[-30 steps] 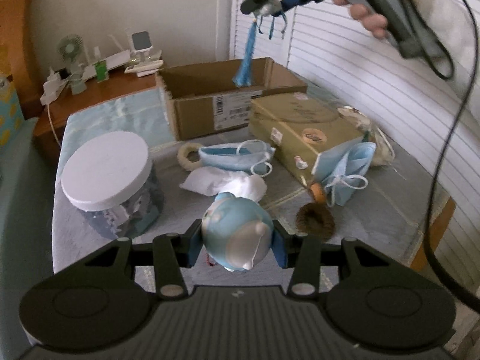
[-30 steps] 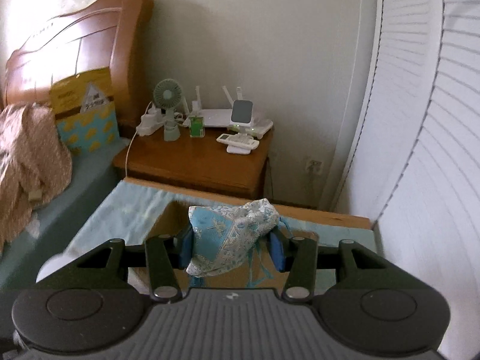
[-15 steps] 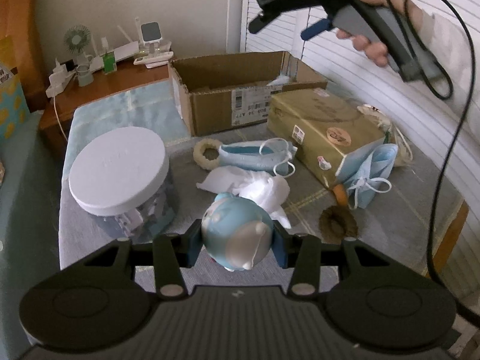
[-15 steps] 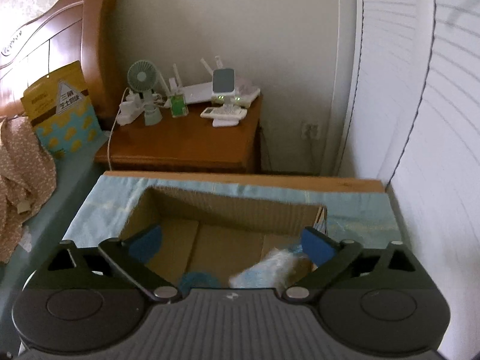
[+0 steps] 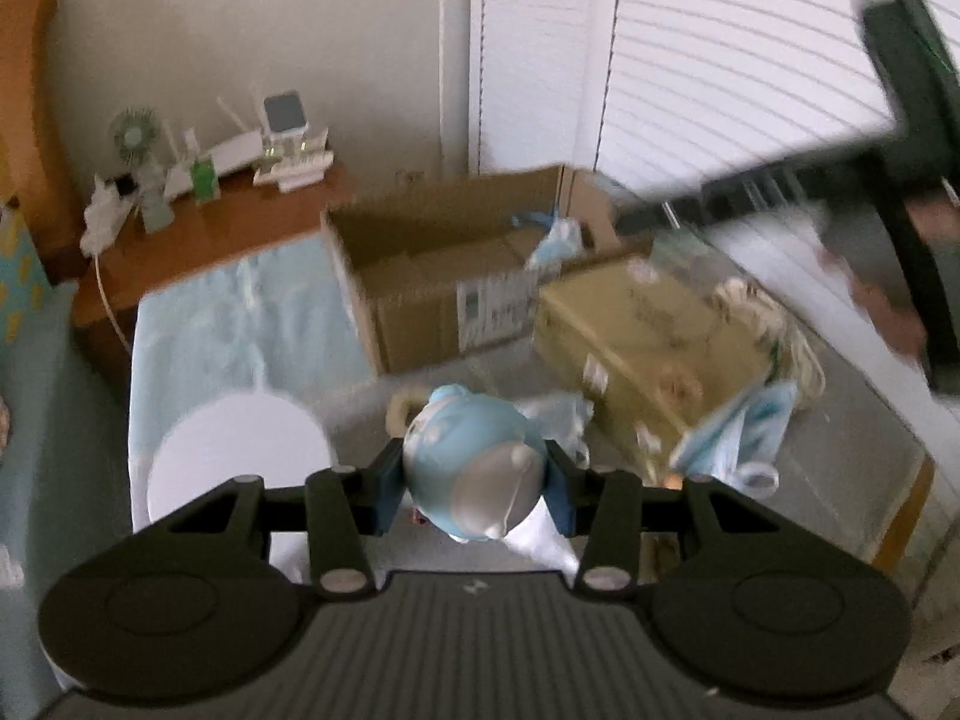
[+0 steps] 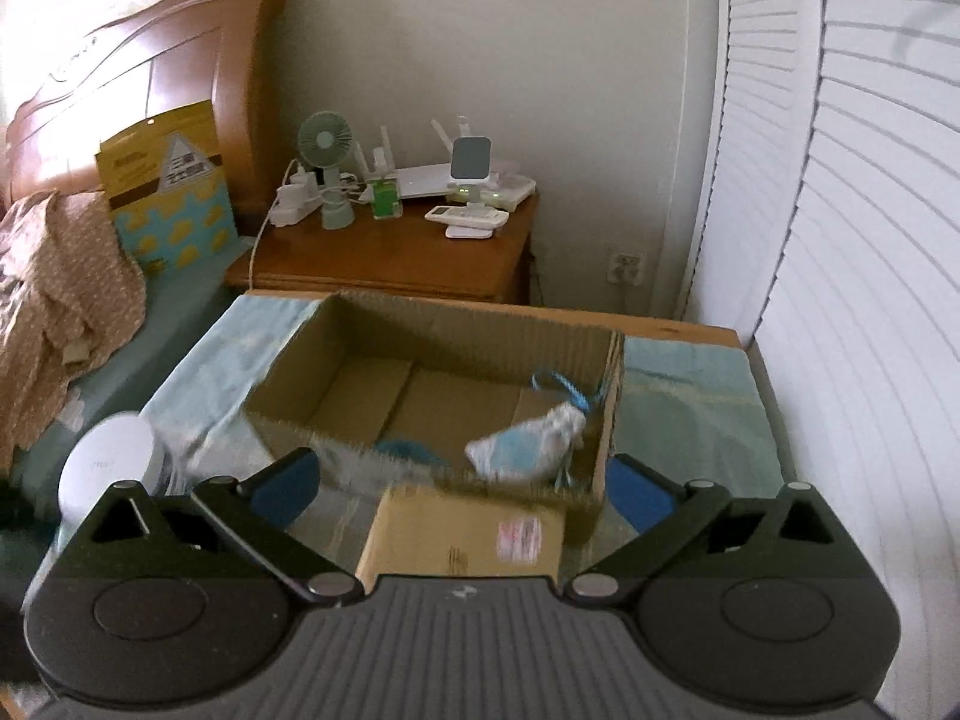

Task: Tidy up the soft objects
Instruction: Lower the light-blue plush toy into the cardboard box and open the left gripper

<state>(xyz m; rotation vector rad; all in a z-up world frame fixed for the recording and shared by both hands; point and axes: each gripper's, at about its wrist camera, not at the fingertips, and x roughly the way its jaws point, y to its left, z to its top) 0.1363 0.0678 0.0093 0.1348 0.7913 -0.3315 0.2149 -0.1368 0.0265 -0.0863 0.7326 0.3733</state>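
My left gripper [image 5: 474, 483] is shut on a round light-blue and white plush toy [image 5: 474, 468], held above the table in front of the open cardboard box [image 5: 420, 276]. My right gripper [image 6: 462, 486] is open wide and empty, just in front of the same box [image 6: 336, 354]. A blue and white drawstring pouch [image 6: 528, 447] lies inside the box at its right end; it also shows in the left wrist view [image 5: 555, 240]. Blue face masks [image 5: 738, 438] and white tissue [image 5: 543, 534] lie on the table.
A tan packet [image 5: 648, 336] lies right of the box, with a tub with a white lid [image 5: 240, 462] at the left. A wooden nightstand [image 6: 390, 252] with a fan and gadgets stands behind the table. Shutters line the right side. The right hand's tool [image 5: 912, 192] shows blurred at upper right.
My right gripper opened and dropped the pouch into the box, then drew back. My left gripper rose with the plush toy and moved toward the box.
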